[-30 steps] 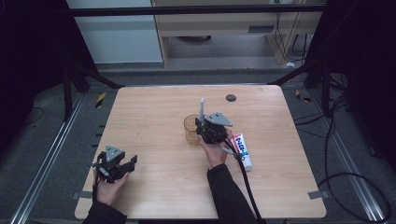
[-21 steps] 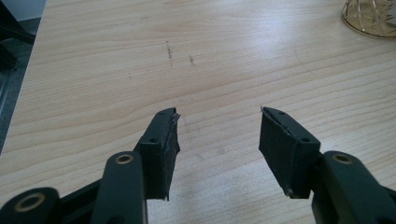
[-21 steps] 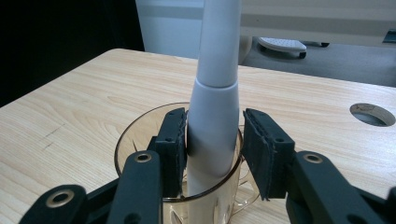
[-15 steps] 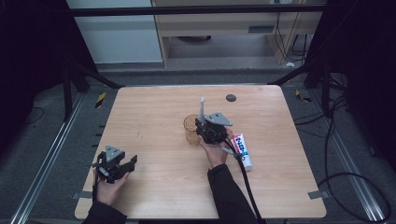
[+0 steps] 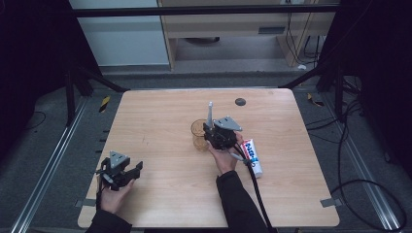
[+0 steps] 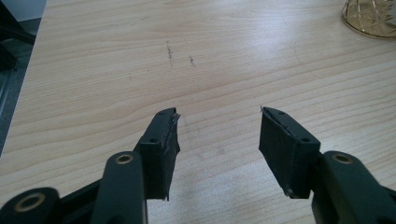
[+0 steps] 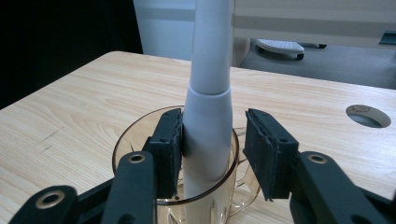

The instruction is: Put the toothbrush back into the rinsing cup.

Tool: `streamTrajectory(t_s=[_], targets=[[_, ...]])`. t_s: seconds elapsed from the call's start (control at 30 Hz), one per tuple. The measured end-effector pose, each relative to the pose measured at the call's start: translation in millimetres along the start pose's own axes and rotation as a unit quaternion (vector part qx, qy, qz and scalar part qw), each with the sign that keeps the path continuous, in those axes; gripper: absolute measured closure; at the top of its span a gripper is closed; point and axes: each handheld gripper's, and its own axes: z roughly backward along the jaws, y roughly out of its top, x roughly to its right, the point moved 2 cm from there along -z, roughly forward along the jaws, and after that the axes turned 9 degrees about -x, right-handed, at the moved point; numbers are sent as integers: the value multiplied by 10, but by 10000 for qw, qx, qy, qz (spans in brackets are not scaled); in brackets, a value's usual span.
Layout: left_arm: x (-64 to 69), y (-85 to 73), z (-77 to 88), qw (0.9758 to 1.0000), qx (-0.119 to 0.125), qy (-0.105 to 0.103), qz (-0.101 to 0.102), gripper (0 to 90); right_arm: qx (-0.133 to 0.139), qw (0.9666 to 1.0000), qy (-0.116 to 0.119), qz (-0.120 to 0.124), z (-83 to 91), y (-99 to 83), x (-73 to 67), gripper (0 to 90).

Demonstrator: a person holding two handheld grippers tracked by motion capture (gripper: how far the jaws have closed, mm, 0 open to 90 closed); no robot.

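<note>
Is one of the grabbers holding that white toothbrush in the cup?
No. The right hand-held gripper has just been opening around the toothbrush handle, one pad off it. The left hand-held gripper is empty.

A wooden table [image 5: 160, 116] stands on grey floor [image 5: 43, 131], dark surroundings.

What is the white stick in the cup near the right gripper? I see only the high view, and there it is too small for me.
Observer: The right gripper view shows a white toothbrush standing upright in the amber cup.
Operator: Does the right gripper grip it now?
Observer: No. The right gripper has just been opening its jaws. The toothbrush is between them; one pad touches it and the other stands apart.
</note>
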Motion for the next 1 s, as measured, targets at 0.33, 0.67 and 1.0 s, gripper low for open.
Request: streamTrajectory(t_s=[0.33, 0.67, 1.0], targets=[[1, 0, 1, 10000, 2, 1, 2, 462, 41, 10000, -58, -14, 49, 30, 13, 482], [2, 0, 3, 10000, 9, 4, 0, 462, 62, 9999, -90, 61, 134, 75, 23, 431], [7, 0, 3, 10000, 2, 5, -13, 462, 64, 9999, -50, 129, 232, 114, 36, 404]])
